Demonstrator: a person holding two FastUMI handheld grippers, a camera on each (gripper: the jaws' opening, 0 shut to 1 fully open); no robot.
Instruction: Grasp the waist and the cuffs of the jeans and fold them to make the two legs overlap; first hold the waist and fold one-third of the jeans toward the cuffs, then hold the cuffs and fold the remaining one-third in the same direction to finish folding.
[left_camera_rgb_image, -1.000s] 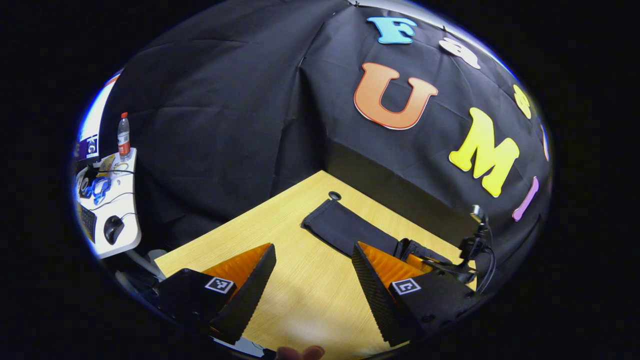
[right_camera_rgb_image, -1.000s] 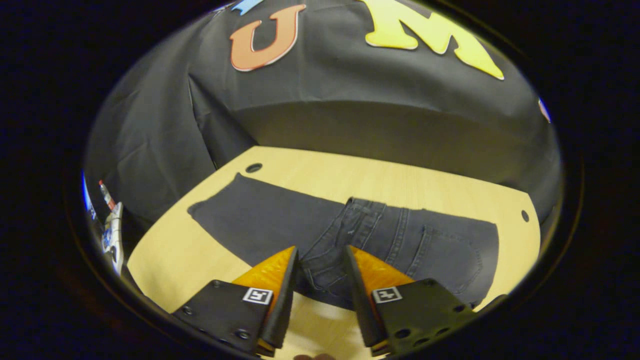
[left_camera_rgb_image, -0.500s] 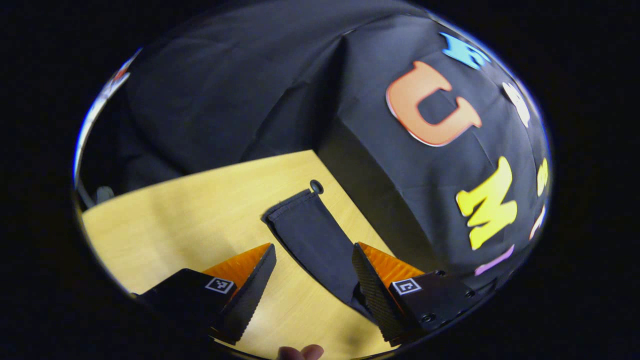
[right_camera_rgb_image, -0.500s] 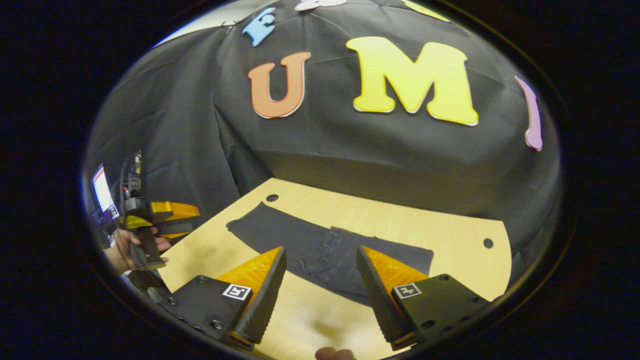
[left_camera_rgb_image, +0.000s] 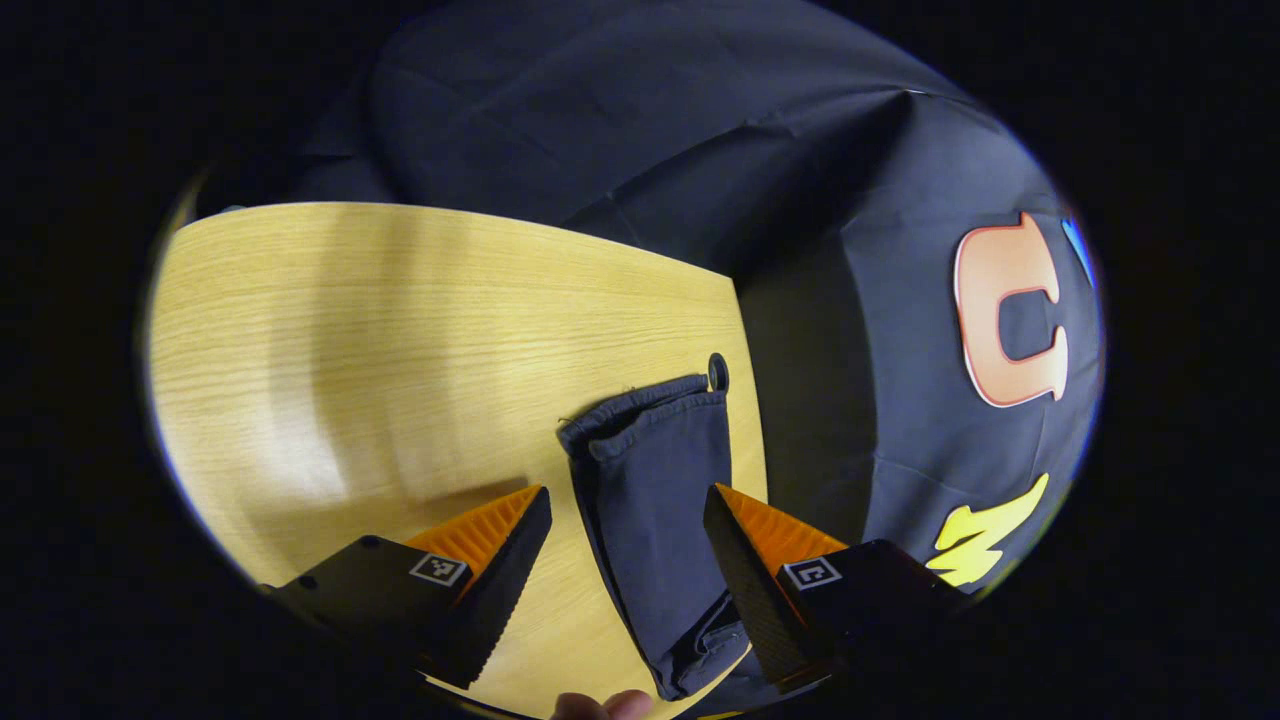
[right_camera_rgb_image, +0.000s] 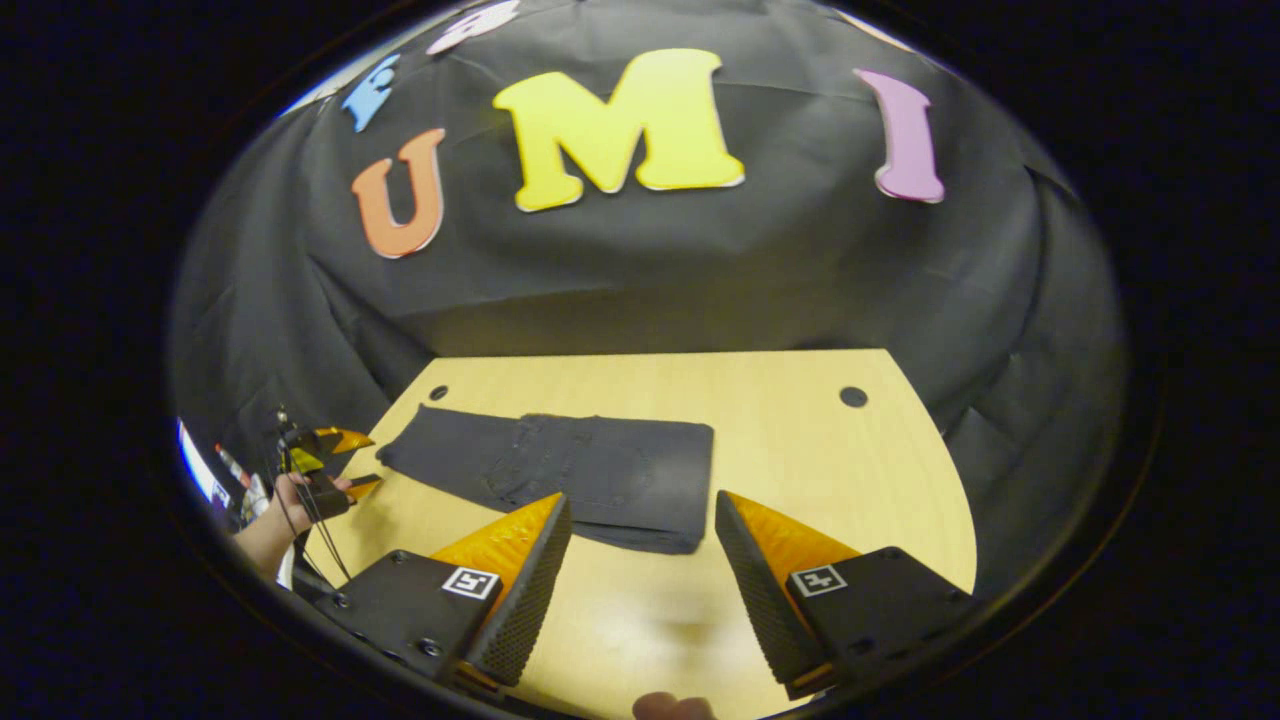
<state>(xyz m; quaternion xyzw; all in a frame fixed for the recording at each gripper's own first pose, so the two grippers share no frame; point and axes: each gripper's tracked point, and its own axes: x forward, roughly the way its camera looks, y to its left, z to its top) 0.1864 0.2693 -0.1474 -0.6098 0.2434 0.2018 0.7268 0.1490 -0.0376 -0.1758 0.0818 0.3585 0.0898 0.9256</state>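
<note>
Right gripper view: the wooden worktop (right_camera_rgb_image: 800, 450) fills the booth floor area, pale grain, with round grommet holes near its far corners (one (right_camera_rgb_image: 853, 396) to the right, one (right_camera_rgb_image: 438, 393) to the left). The jeans (right_camera_rgb_image: 570, 475) lie flat on the worktop toward its left half, dark denim, the waist portion laid over the legs so a thicker doubled section sits at the right end and a single leg length runs off to the left. The right hand-held gripper (right_camera_rgb_image: 640, 580) is above bare wood just short of the jeans, its jaws spread wide and grasping nothing. At the far left edge a person's hand (right_camera_rgb_image: 290, 495) holds the left hand-held gripper (right_camera_rgb_image: 335, 462), off the worktop's left end.

Left gripper view: the cuffs (left_camera_rgb_image: 640, 415) lie at the worktop's (left_camera_rgb_image: 350, 330) corner, just beside a grommet hole (left_camera_rgb_image: 717, 372). The leg fabric (left_camera_rgb_image: 660, 540) runs back between the fingers of the left hand-held gripper (left_camera_rgb_image: 627, 550), which is released, jaws apart, neither finger pressing the cloth. A fingertip (left_camera_rgb_image: 600, 706) shows at the bottom edge.
</note>
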